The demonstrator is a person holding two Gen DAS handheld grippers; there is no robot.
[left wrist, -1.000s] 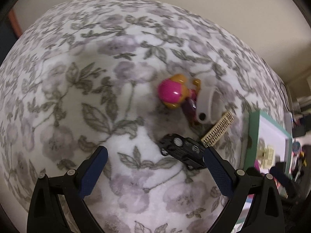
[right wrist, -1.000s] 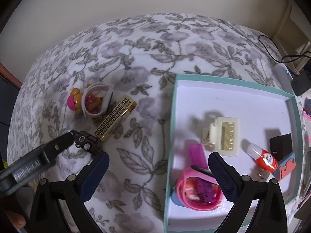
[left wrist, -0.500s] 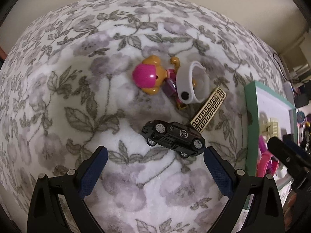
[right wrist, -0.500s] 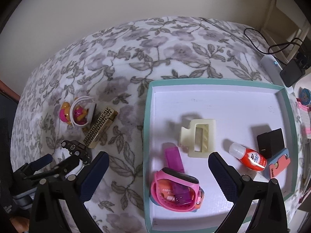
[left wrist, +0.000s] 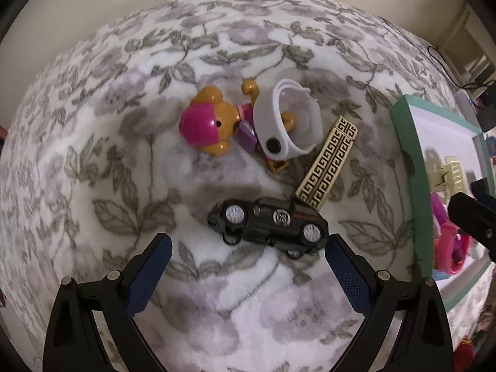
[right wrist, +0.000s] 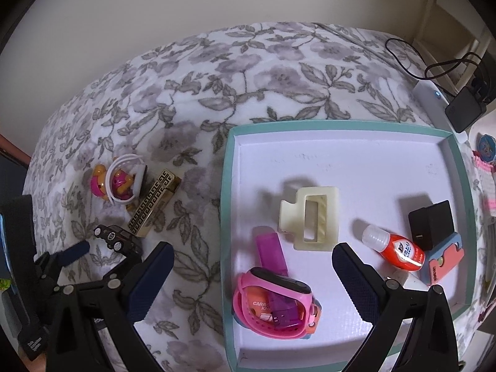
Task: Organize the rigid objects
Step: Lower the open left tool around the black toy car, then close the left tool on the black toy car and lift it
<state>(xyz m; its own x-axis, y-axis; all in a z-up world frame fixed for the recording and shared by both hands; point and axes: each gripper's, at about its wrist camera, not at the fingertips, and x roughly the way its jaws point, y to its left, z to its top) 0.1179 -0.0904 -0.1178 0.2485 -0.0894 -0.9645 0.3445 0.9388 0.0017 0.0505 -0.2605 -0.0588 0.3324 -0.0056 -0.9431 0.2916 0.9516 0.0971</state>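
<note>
A black toy car (left wrist: pixel 268 223) lies on the floral blanket just ahead of my open, empty left gripper (left wrist: pixel 248 255); it also shows in the right wrist view (right wrist: pixel 117 238). Beyond it lie a gold patterned bar (left wrist: pixel 327 161), a white band (left wrist: pixel 279 124) and a pink-and-orange bear toy (left wrist: pixel 207 125). My right gripper (right wrist: pixel 248 265) is open and empty above the teal-rimmed white tray (right wrist: pixel 228 186). The tray holds a pink watch (right wrist: pixel 276 303), a cream hair claw (right wrist: pixel 310 217), a small red-labelled bottle (right wrist: pixel 393 246) and a black block (right wrist: pixel 432 224).
The tray's teal edge (left wrist: pixel 406 142) stands right of the car in the left wrist view. A charger and cables (right wrist: pixel 465 108) lie beyond the tray's far right corner. A wall runs behind the bed.
My left gripper has pulled back and risen, so the car, bar and bear sit farther ahead. My right gripper has shifted right over the tray.
</note>
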